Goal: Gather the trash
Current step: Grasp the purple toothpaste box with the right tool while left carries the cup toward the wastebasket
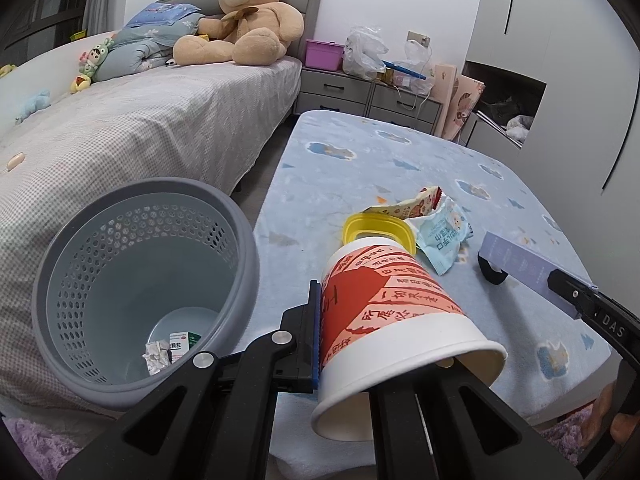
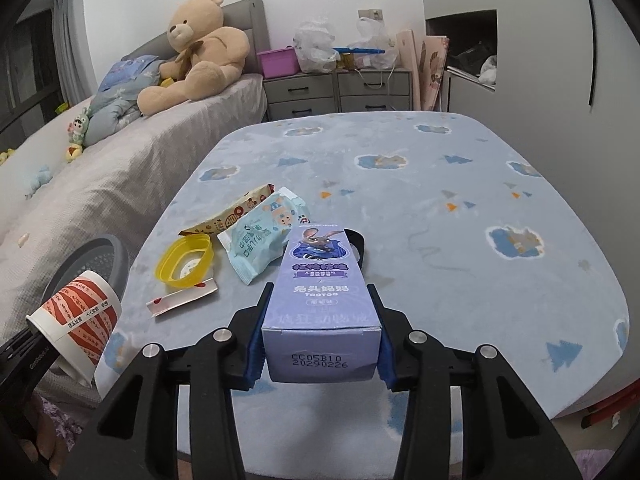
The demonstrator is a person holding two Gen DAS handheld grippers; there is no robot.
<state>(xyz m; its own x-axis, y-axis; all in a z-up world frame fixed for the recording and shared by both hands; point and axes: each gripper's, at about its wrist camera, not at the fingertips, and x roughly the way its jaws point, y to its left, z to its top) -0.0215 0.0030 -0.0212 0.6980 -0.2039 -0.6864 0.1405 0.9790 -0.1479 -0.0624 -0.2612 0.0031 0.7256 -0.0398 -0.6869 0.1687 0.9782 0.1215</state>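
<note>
Left wrist view — left gripper (image 1: 384, 344): its jaws clamp a red-and-white paper cup (image 1: 396, 312) by the wall, one finger outside and one inside the open mouth, which suits a thin cup that would crush if squeezed across.
Left wrist view — basket: the grey perforated waste basket (image 1: 240, 240) sits lower left of the frame, just beside the cup, mouth tipped toward the camera; crumpled paper and a small box lie at its bottom. The cup looks to be on its way in.
Left wrist view — right edge: a lavender box (image 1: 520, 268) juts in, pinched by the other tool.
Right wrist view — right gripper (image 2: 320, 340): jaws closed on the toothpaste carton (image 2: 320, 292), gripped across its narrow sides near the end, lifted off the blue rug-covered table (image 2: 440, 184).
Right wrist view — trash not yet collected: a yellow plastic lid (image 2: 186, 258), a pale blue wrapper (image 2: 260, 240), a beige wrapper (image 2: 236, 216) and a torn strip (image 2: 182, 298) lie clustered at centre left.
</note>
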